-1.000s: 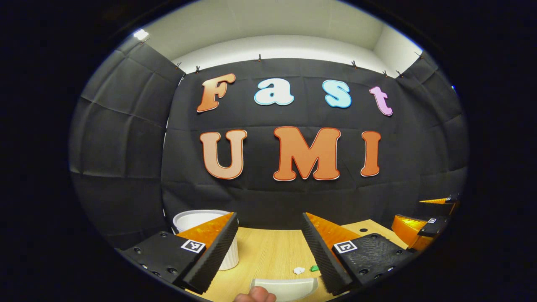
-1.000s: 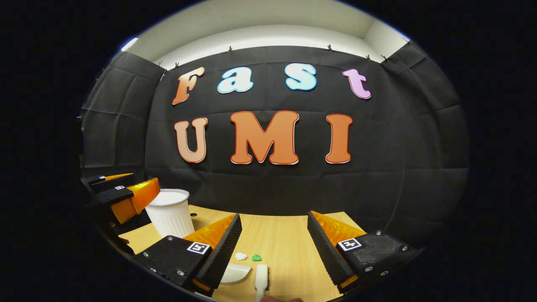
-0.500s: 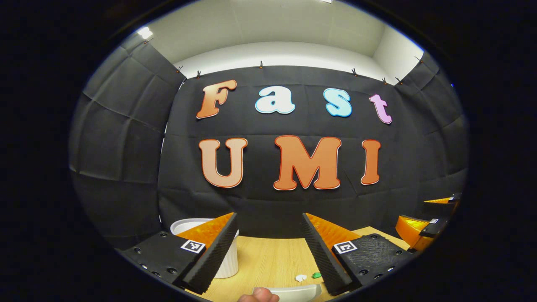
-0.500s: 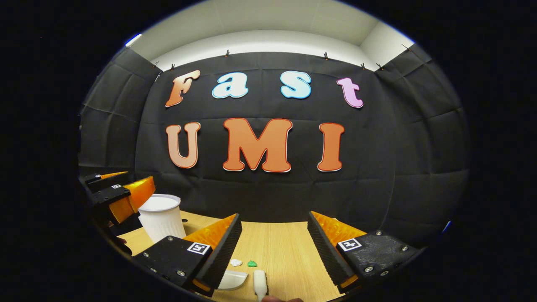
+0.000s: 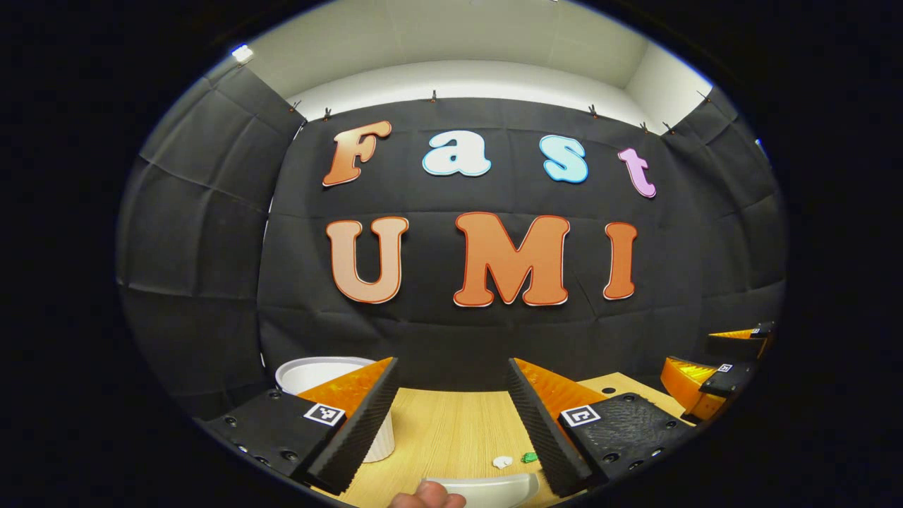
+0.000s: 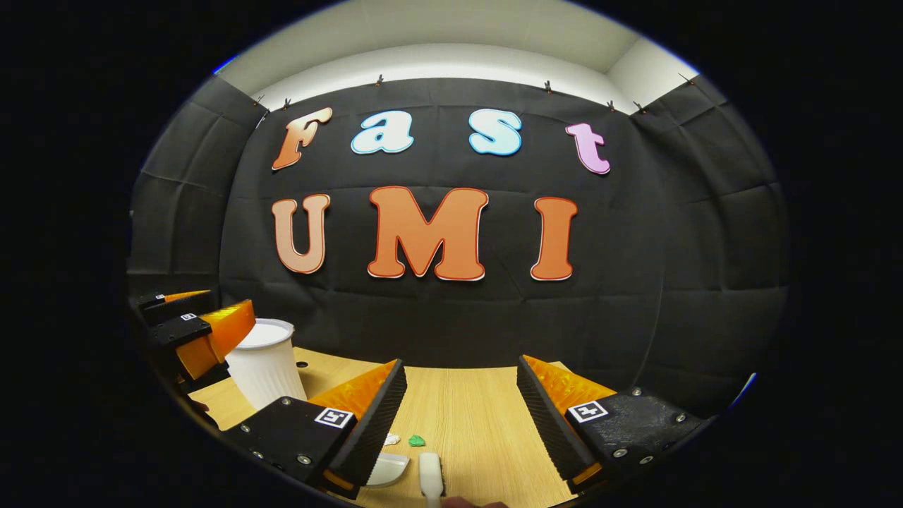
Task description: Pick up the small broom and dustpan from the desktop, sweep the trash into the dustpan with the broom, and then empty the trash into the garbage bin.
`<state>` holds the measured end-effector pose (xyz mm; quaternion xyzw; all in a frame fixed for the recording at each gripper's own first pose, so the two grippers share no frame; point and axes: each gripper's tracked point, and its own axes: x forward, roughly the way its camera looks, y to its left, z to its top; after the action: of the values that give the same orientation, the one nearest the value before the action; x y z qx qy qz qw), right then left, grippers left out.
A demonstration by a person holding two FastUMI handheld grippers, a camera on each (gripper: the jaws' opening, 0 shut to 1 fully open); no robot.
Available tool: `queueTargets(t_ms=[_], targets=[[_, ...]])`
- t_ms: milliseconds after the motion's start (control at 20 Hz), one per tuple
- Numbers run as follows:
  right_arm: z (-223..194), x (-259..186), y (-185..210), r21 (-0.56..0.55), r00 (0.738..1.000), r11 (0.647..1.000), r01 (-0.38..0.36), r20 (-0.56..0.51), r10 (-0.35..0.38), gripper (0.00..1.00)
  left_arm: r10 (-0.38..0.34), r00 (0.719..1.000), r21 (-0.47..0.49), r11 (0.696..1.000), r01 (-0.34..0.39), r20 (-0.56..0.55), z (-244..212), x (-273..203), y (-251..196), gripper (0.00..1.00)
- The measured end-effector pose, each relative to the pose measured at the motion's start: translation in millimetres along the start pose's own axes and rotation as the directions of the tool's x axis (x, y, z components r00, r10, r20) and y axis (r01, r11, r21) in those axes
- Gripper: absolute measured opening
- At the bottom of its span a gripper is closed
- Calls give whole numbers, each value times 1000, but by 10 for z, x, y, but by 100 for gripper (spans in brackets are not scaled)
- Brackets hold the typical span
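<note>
Since the earlier frames both views have shifted slightly, the ribbed white plastic garbage bin [image 5: 321,372] sliding left in each. In the left gripper view, left to right, the bin stands on the pale wooden counter [image 5: 451,430], the left claw [image 5: 453,418] gapes wide and empty, and the curved white plastic dustpan [image 5: 487,488] lies by a fingertip [image 5: 427,498], with a white paper scrap [image 5: 501,462] and a green scrap [image 5: 528,457] just beyond. In the right gripper view the right claw [image 6: 458,422] is likewise wide open and empty above the small white broom [image 6: 430,478].
</note>
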<state>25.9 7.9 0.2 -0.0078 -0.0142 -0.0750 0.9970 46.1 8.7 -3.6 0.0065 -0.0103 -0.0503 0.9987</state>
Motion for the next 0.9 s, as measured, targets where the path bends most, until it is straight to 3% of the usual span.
queueTargets(t_ms=[900], targets=[[-147, 65, 26, -6, 999, 1000, -17, -47, 17, 94, 0, 998, -10, 1000, 0, -63, -196, 48, -82, 95]])
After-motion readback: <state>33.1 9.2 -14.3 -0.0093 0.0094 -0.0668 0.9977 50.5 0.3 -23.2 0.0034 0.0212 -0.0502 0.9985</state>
